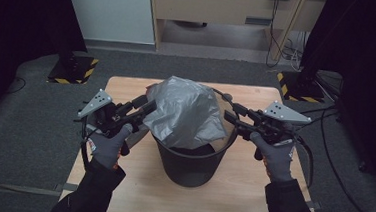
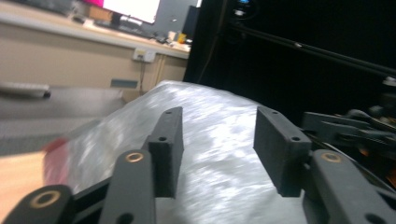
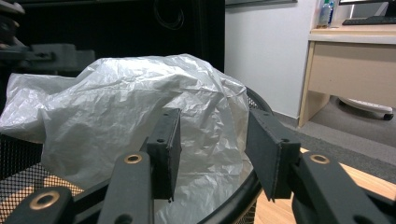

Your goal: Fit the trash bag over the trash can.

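A black mesh waste bin (image 1: 192, 161) stands in the middle of the wooden table (image 1: 250, 190). A crumpled grey plastic bag (image 1: 185, 113) billows up out of it and hangs over its rim. My left gripper (image 1: 148, 108) is at the bag's left side, with its jaws apart and the pads off the plastic. In the left gripper view the gripper (image 2: 217, 135) frames the bag (image 2: 219, 163). My right gripper (image 1: 230, 114) is at the bin's right rim, open. In the right gripper view the gripper (image 3: 212, 140) faces the bag (image 3: 130, 107) above the bin's rim (image 3: 233, 200).
Grey carpet surrounds the table. A pale wooden desk (image 1: 223, 5) with cables (image 1: 276, 37) stands at the back, and black stand bases with yellow hazard stripes (image 1: 73, 70) sit at the table's far corners. Bare tabletop lies in front of the bin.
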### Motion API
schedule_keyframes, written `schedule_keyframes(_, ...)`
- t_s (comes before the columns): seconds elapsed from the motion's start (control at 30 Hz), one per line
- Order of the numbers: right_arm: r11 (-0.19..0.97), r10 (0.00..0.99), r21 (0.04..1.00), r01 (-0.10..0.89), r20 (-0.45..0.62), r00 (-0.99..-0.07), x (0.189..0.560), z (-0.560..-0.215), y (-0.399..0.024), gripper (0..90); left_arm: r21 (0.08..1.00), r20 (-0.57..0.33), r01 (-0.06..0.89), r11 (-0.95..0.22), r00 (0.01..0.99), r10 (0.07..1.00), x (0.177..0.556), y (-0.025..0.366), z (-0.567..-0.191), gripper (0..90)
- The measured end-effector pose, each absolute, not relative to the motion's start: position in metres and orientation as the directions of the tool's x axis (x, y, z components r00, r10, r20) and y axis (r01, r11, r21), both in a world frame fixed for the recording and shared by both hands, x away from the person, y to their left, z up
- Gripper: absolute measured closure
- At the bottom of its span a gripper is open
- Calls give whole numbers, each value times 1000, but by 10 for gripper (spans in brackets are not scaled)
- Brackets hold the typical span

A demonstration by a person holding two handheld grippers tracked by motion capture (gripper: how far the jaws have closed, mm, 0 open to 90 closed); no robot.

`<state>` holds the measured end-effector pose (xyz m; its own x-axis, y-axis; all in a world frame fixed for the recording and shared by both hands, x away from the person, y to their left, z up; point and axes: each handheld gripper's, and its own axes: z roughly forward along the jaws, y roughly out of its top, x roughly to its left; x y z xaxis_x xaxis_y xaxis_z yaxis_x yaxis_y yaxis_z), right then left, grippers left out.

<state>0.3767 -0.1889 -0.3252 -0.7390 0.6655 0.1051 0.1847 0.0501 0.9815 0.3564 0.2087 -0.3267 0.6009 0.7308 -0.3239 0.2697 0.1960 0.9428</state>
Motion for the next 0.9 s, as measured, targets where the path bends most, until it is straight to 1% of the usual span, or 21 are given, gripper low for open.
schedule_keyframes(0.1,54,665,981,186,104,-739,377,-326,-189,547,926,-363,316,207,588,723,362,207,-336,476)
schedule_keyframes(0.2,54,664,981,187,105,-740,377,-326,-189,546,916,-376,352,193,583,720,364,202,-343,475)
schedule_keyframes(0.27,52,664,981,189,108,-740,377,-326,-189,546,912,-382,364,189,585,716,364,199,-344,514)
schedule_keyframes(0.3,53,665,981,185,104,-740,377,-326,-189,546,913,-377,365,182,587,717,364,198,-345,514)
schedule_keyframes(0.33,53,665,981,187,105,-739,377,-326,-189,546,913,-375,367,176,588,717,364,197,-345,543)
schedule_keyframes(0.37,54,664,981,188,105,-740,377,-326,-189,546,915,-371,361,179,584,722,363,196,-345,575)
schedule_keyframes(0.43,54,664,980,190,107,-740,377,-326,-189,546,920,-361,349,178,579,731,362,196,-344,586)
schedule_keyframes(0.5,56,663,980,191,107,-741,377,-326,-188,546,928,-342,330,172,575,743,361,197,-343,634)
schedule_keyframes(0.53,56,663,980,191,107,-741,377,-326,-188,547,930,-337,325,171,572,748,361,199,-342,663)
schedule_keyframes(0.57,53,664,980,190,107,-740,377,-326,-188,547,936,-326,307,172,570,754,359,201,-340,720)
schedule_keyframes(0.67,54,665,981,187,105,-739,377,-326,-189,547,940,-327,283,191,585,742,358,204,-337,809)
schedule_keyframes(0.7,49,665,981,187,108,-739,377,-325,-189,548,948,-313,250,198,607,730,355,204,-332,827)
schedule_keyframes(0.73,49,665,981,187,108,-739,377,-325,-189,548,948,-313,250,198,607,730,355,204,-332,834)
schedule_keyframes(0.77,46,666,981,187,109,-738,376,-325,-190,548,957,-287,219,189,636,716,350,201,-325,842)
schedule_keyframes(0.83,43,665,981,188,112,-738,376,-325,-190,549,961,-274,209,180,654,705,347,197,-322,848)
schedule_keyframes(0.9,42,664,981,187,113,-740,376,-325,-189,549,971,-234,192,139,691,684,341,184,-319,850)
